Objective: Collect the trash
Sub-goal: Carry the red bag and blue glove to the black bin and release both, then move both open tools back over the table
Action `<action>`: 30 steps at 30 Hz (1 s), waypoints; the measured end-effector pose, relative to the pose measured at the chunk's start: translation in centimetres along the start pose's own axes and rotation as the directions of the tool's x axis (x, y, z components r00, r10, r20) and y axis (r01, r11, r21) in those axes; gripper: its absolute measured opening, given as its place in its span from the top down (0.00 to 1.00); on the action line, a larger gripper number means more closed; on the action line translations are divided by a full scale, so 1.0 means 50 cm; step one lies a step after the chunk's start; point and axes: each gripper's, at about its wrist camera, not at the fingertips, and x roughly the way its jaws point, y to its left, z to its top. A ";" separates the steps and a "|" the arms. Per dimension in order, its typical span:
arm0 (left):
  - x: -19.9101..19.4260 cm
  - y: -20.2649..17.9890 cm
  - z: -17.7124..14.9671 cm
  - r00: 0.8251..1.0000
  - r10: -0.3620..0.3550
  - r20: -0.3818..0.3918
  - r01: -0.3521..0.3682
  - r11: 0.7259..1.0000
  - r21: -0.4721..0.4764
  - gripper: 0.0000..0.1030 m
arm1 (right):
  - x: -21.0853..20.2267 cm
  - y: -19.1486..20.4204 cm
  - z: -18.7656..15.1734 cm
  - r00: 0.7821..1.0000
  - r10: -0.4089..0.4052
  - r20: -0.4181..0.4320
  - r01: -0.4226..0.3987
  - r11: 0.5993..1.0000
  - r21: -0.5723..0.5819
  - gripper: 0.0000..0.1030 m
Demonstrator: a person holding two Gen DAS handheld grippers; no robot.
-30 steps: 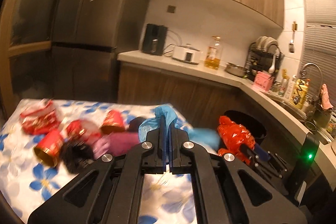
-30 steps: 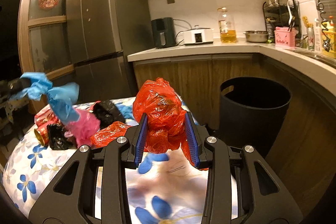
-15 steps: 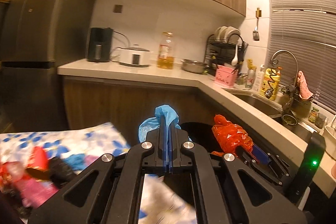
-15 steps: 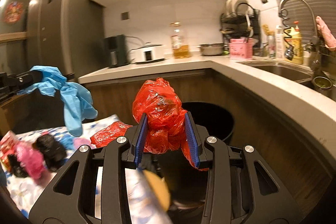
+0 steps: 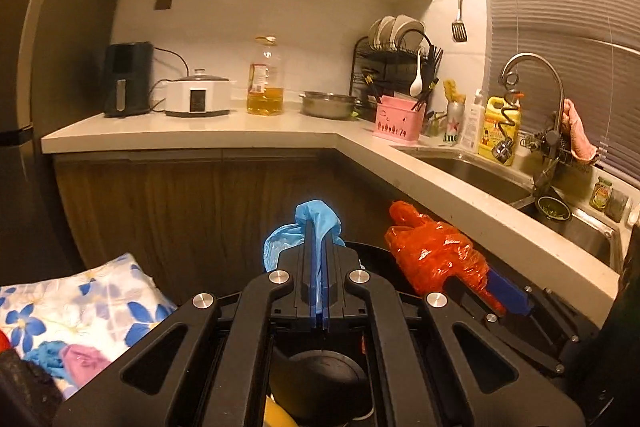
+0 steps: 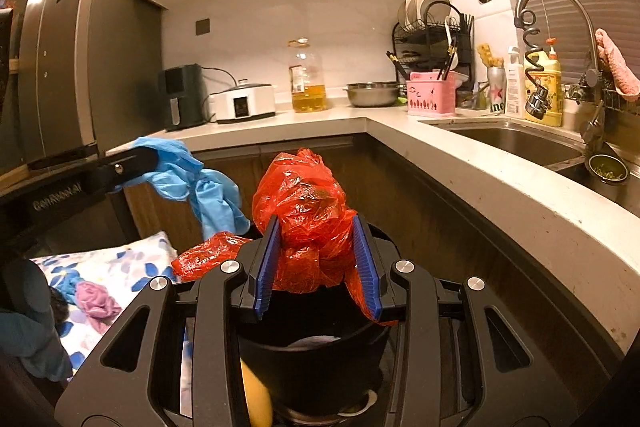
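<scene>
Left claw (image 5: 319, 301): clamped tight on a blue glove (image 5: 316, 223), hanging just above the black bin (image 6: 312, 339).
Right claw (image 6: 316, 267): squeezing a crumpled red bag (image 6: 304, 199), right over the bin's mouth too.
Risk: thin plastic may cling to the pads on release, or a loose tail could drape over the rim and slide out.
Bin: something pale and something yellow inside; can't tell what.
Worktop (image 5: 100, 299): purple and blue scraps wait on the flowered cloth.
</scene>
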 end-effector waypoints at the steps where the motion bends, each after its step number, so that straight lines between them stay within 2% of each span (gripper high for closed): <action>1: 0.013 0.000 0.001 1.000 -0.007 -0.008 0.007 1.000 -0.005 0.99 | 0.005 -0.003 -0.001 1.000 -0.003 -0.003 0.003 1.000 0.002 0.65; 4: 0.038 0.005 -0.008 0.999 -0.017 -0.034 0.016 1.000 -0.016 0.98 | 0.026 -0.016 -0.003 1.000 -0.002 -0.013 0.002 1.000 0.006 0.64; 12: 0.075 0.020 -0.032 0.997 -0.011 -0.074 0.009 0.999 -0.034 0.53 | 0.063 -0.027 -0.006 0.999 0.010 -0.035 -0.010 1.000 0.000 0.58; 13: 0.079 0.021 -0.031 0.997 -0.003 -0.074 0.000 0.999 -0.040 0.50 | 0.064 -0.028 -0.007 0.999 0.009 -0.035 -0.009 1.000 0.001 0.56; 15: 0.076 0.028 -0.032 0.998 0.012 -0.068 -0.016 0.999 -0.052 0.35 | 0.064 -0.030 -0.007 0.999 0.003 -0.033 -0.003 1.000 -0.002 0.49; 17: 0.069 0.036 -0.032 0.998 0.033 -0.056 -0.036 0.997 -0.061 0.28 | 0.062 -0.033 -0.010 0.999 -0.006 -0.034 0.006 1.000 -0.001 0.45; 21: 0.068 0.042 -0.033 0.995 0.065 -0.069 -0.069 0.996 -0.057 0.20 | 0.055 -0.039 -0.015 0.999 -0.023 -0.040 0.023 1.000 0.008 0.42; 30: -0.001 0.058 -0.052 0.990 0.131 -0.058 -0.135 0.989 -0.065 0.15 | 0.003 -0.015 -0.022 0.999 -0.039 -0.038 0.039 0.999 -0.016 0.29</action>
